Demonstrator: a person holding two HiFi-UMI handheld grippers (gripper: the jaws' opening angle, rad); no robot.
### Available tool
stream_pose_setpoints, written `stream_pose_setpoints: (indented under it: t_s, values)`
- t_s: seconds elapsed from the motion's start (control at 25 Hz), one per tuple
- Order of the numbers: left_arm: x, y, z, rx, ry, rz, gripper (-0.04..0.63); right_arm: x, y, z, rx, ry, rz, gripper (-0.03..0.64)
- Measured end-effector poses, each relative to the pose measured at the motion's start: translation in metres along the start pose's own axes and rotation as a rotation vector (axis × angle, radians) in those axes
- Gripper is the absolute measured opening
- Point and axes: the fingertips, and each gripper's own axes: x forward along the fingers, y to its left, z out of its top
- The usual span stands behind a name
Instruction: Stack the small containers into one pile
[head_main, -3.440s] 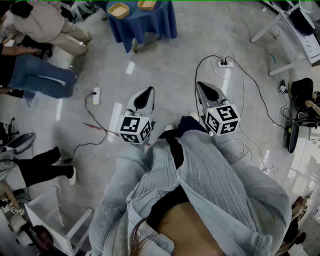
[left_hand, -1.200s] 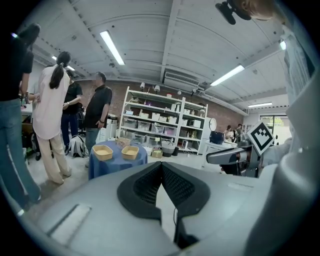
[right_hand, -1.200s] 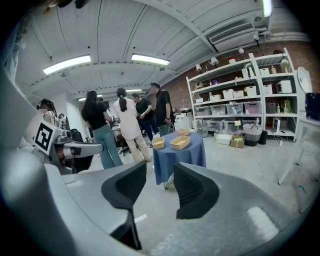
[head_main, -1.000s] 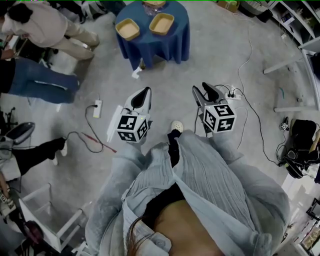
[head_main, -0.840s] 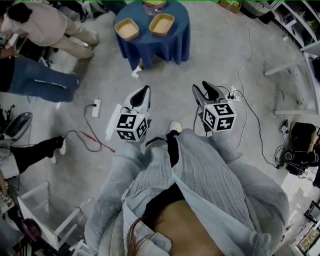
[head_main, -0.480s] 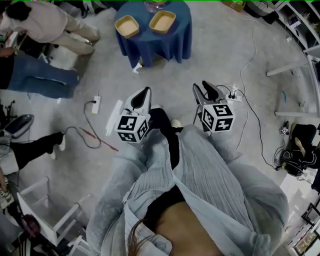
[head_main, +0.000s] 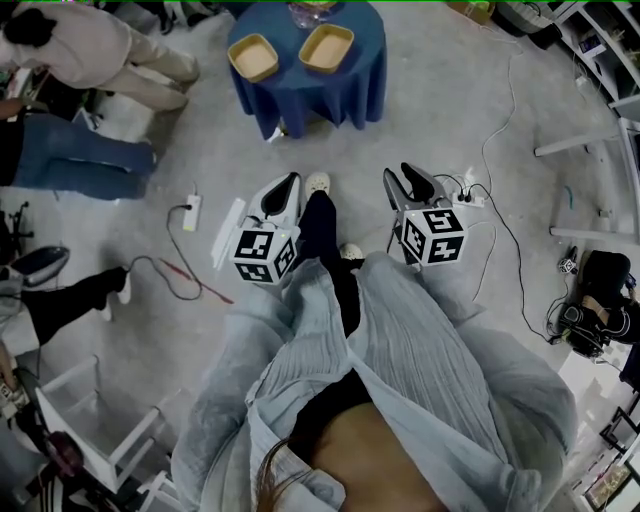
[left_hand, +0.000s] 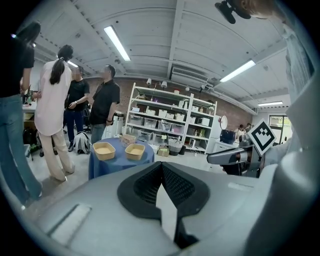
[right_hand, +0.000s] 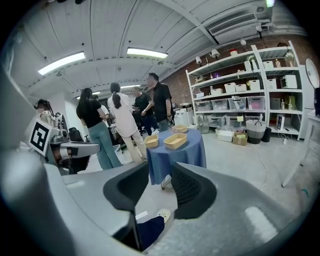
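Two small containers (head_main: 252, 57) waiting side by side, unstacked, on the far blue-draped bench (head_main: 335, 95), closer than moments ago, a shoe (head_main: 318, 183) stepping forward. Left hand-held gripper (head_main: 291, 183) pressed together, empty; right hand-held gripper (head_main: 404, 177) just narrowed, jaws apart around nothing. Approach only; stacking not yet begun.

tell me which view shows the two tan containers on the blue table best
The head view: it looks down into the left container and right container, apart on the blue table. The left gripper view and right gripper view show them small, from the side.
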Motion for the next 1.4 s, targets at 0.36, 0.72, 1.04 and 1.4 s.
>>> stream_pose_setpoints:
  t_s: [0.36, 0.72, 1.04, 1.4]
  values:
    - [0.048, 0.043, 0.025, -0.018, -0.002, -0.002, 0.009, 0.059, -0.018, 0.033, 0.012, 0.011, -0.008, 0.128]
    - [0.106, 0.101, 0.077, 0.005, -0.010, -0.026, 0.009, 0.124, -0.039, 0.087, 0.046, 0.001, -0.056, 0.129]
    - [0.148, 0.153, 0.099, -0.004, 0.006, -0.059, 0.009, 0.180, -0.045, 0.115, 0.066, 0.018, -0.090, 0.132]
    - [0.201, 0.202, 0.115, 0.010, 0.025, -0.116, 0.009, 0.240, -0.062, 0.133, 0.134, 0.028, -0.139, 0.141]
